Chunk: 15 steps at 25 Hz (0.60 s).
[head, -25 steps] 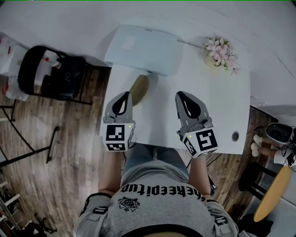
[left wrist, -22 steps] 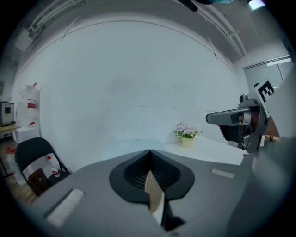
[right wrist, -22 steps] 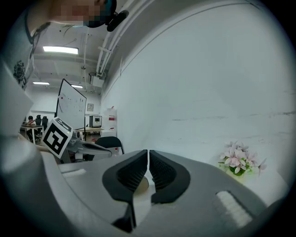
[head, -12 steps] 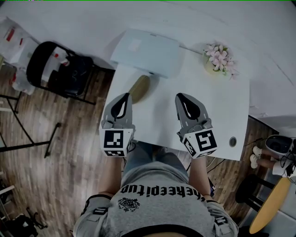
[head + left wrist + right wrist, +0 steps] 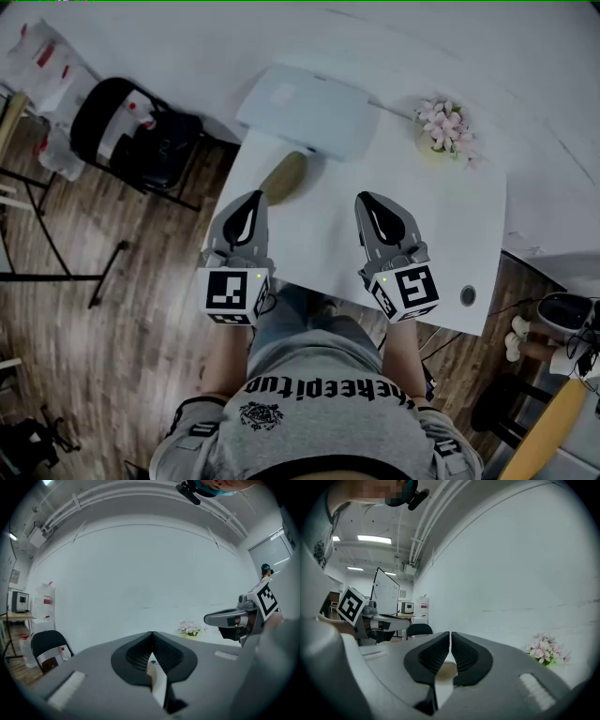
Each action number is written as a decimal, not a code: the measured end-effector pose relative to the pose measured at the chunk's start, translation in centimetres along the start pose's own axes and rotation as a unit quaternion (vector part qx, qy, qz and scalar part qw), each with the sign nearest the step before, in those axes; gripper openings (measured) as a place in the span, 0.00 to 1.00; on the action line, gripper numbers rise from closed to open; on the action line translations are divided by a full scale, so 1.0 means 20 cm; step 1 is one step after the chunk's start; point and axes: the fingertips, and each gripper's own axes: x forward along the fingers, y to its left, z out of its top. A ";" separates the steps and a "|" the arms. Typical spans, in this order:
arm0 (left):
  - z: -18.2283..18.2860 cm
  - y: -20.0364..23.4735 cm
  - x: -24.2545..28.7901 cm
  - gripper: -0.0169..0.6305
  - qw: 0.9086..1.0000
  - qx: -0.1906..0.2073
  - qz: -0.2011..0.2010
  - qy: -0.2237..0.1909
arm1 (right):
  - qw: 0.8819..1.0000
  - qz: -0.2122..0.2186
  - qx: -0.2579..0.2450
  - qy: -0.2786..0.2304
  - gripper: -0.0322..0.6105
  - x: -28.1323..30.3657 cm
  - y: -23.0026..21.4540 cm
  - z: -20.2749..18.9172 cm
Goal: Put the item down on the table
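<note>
**Head view:** The left gripper (image 5: 252,197) and right gripper (image 5: 365,195) are held side by side over the near part of the white worktop (image 5: 323,239), both pointing away from the person. The brown item (image 5: 284,176) lies flat on the worktop just beyond the left gripper's tip and slightly to its right, clear of both grippers. Its far end reaches the near edge of a pale board (image 5: 309,111). Flowers (image 5: 445,127) stand well beyond the right gripper, to its right. A chair (image 5: 131,141) is seen on the floor, left of the left gripper.

**Left gripper view:** The left gripper (image 5: 152,633) has its jaws pressed together, with nothing caught between them. The right gripper (image 5: 210,618) shows at the right and the flowers (image 5: 190,629) ahead. The item cannot be made out here.

**Right gripper view:** The right gripper (image 5: 450,633) has its jaws drawn together to a thin slit, and nothing is pinched. The left gripper (image 5: 393,620) shows at the left. Only here is a whiteboard (image 5: 386,592) seen, beyond it.
</note>
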 end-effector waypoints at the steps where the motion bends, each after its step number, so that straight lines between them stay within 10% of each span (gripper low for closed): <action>1: 0.01 -0.01 -0.02 0.05 1.000 0.000 0.003 -0.002 | 1.000 0.002 -0.001 -0.002 0.06 -0.01 0.00 0.01; 15: 0.11 -0.12 -0.19 0.05 0.999 0.004 0.035 -0.031 | 0.999 0.024 -0.013 -0.028 0.06 -0.17 0.03 0.08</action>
